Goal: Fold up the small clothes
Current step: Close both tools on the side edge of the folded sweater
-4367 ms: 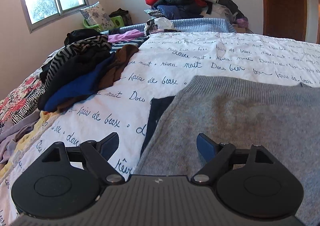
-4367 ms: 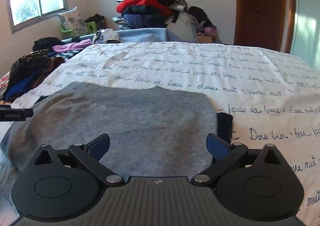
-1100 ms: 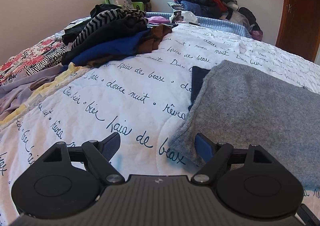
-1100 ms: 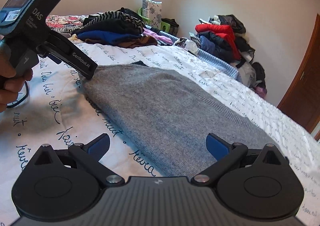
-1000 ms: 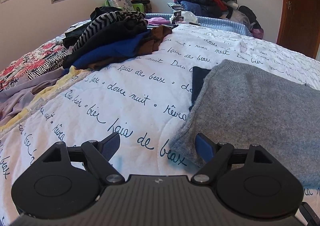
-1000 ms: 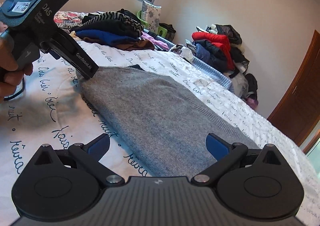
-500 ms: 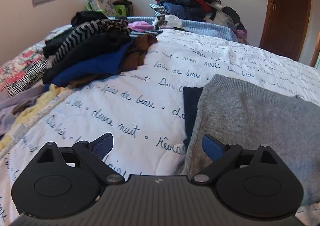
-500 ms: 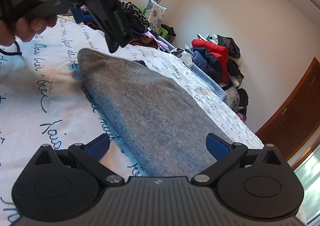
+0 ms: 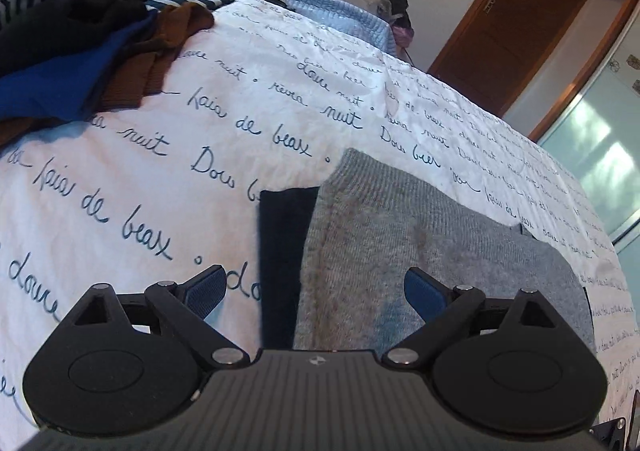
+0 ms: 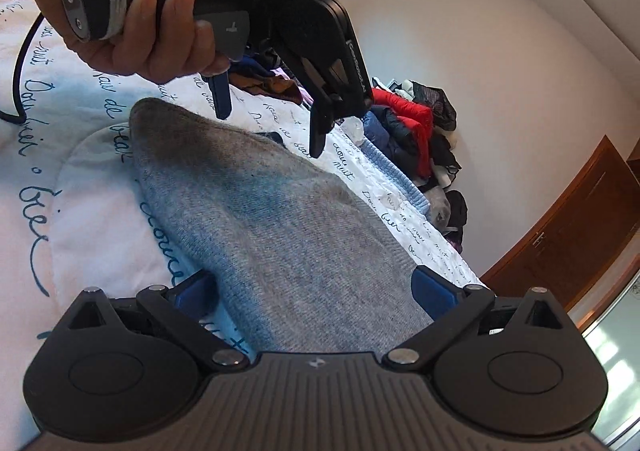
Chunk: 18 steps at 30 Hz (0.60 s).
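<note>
A folded grey knit garment (image 9: 420, 251) lies flat on the white quilt with blue script (image 9: 160, 155); a dark navy piece (image 9: 282, 243) sticks out under its left edge. It also shows in the right wrist view (image 10: 280, 219). My left gripper (image 9: 316, 293) is open and empty, held above the garment's left edge. In the right wrist view the left gripper (image 10: 268, 123) hangs open over the garment's far corner, held by a hand (image 10: 160, 11). My right gripper (image 10: 314, 293) is open and empty, low over the garment's near end.
A pile of dark, blue, brown and striped clothes (image 9: 80, 35) lies at the quilt's far left. A heap of jackets (image 10: 416, 131) stands against the far wall. A wooden door (image 9: 516, 11) is at the right.
My left gripper has risen and swung right, above the garment's left edge. My right gripper has dropped lower and closer to the garment's near end. Both stay open.
</note>
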{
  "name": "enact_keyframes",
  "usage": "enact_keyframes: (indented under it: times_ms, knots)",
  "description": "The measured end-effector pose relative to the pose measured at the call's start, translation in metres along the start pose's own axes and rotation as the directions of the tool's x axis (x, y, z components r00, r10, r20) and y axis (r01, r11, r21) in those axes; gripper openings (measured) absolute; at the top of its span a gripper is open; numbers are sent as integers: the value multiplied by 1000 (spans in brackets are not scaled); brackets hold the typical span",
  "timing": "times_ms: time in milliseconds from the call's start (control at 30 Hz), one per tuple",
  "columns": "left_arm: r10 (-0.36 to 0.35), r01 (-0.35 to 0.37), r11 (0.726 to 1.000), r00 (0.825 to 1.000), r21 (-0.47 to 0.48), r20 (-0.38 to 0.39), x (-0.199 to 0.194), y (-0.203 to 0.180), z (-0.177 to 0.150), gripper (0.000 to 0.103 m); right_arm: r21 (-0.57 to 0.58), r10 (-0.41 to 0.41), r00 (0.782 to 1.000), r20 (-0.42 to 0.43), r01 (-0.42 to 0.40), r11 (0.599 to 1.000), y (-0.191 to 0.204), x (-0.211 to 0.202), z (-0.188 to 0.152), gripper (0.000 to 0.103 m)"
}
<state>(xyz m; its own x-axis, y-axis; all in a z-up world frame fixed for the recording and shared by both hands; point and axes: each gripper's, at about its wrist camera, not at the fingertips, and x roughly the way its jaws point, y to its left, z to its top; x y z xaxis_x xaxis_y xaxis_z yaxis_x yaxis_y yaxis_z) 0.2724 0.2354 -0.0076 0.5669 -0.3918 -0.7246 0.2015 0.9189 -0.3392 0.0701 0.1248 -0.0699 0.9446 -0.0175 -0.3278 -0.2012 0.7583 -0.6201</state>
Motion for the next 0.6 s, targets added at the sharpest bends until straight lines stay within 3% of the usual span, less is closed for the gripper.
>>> enact_keyframes:
  times_ms: [233, 400, 600]
  knots:
    - [-31, 32, 999, 998, 23, -55, 38, 1, 21, 93, -14, -9, 1000, 24, 10, 1000, 6, 13, 8, 102]
    - [-60, 60, 998, 997, -15, -45, 54, 4, 35, 91, -37, 19, 999, 44, -17, 999, 12, 18, 12, 89]
    - [-105, 102, 993, 994, -59, -43, 62, 8, 44, 69, -53, 44, 997, 63, -40, 998, 15, 20, 14, 77]
